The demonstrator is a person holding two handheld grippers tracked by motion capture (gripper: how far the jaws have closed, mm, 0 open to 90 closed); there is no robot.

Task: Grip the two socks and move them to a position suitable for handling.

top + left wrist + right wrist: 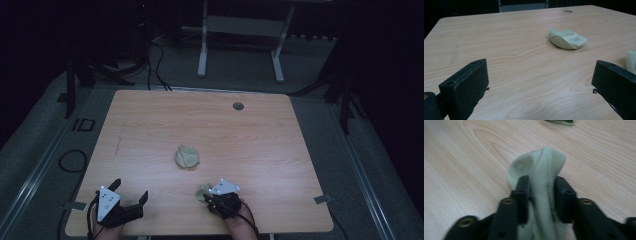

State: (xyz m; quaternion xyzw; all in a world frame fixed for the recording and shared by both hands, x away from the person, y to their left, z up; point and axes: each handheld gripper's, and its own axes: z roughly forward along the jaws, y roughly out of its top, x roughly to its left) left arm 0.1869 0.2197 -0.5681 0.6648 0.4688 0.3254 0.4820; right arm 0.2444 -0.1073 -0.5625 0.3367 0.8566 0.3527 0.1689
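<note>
Sock (pixel 544 182) between right claw (pixel 541 195) jaws

A wooden table (pixel 150 125) bears one crumpled sock (pixel 187 157) (pale green).

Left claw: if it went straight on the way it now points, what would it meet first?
Probably nothing soon: the open left claw faces bare table. The folded pale-green cloth lies slightly right of its midline, so it might brush that; depth is unclear.

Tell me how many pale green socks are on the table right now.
2. One sock lies bunched near the table's middle; the other sock is pinched in the right tongs near the front edge.
</note>
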